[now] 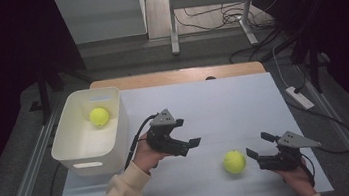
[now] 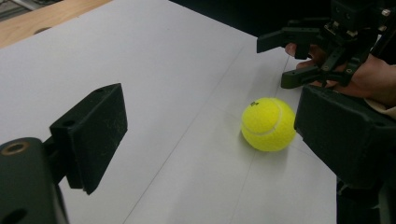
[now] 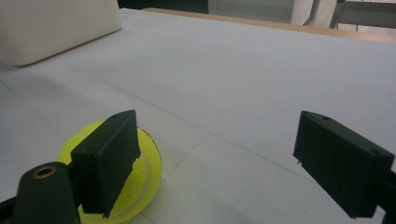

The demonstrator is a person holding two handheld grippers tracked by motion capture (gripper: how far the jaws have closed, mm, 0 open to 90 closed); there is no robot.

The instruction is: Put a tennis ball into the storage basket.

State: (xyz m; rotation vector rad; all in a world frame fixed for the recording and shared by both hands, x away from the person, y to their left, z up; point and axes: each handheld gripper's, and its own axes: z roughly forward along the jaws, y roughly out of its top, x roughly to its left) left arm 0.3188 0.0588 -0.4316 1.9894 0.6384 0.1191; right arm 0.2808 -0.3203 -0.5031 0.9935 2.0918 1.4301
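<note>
The tennis ball (image 1: pixel 234 161) I'm working on lies on the white worktop (image 1: pixel 224 107), toward the near right part, between my two claws and closer to the right one. In the left gripper view it (image 2: pixel 268 124) sits free on the surface, beyond the open jaws and off toward the right-hand jaw, touching neither. My left claw (image 1: pixel 194 145) hangs above the worktop, well left of the ball, pointing toward it, jaws spread wide with nothing between them.

My right claw (image 1: pixel 259 145) is just right of the ball, low over the worktop, also spread wide and holding nothing. From its own camera, the ball (image 3: pixel 144 177) shows behind the left-hand jaw, partly covered by it, outside the gap; I can't tell whether that jaw touches it.

Farther out, a white bin (image 1: pixel 118 130) stands at the worktop's left side, with a second tennis ball (image 1: pixel 99 116) inside, near its far wall.
</note>
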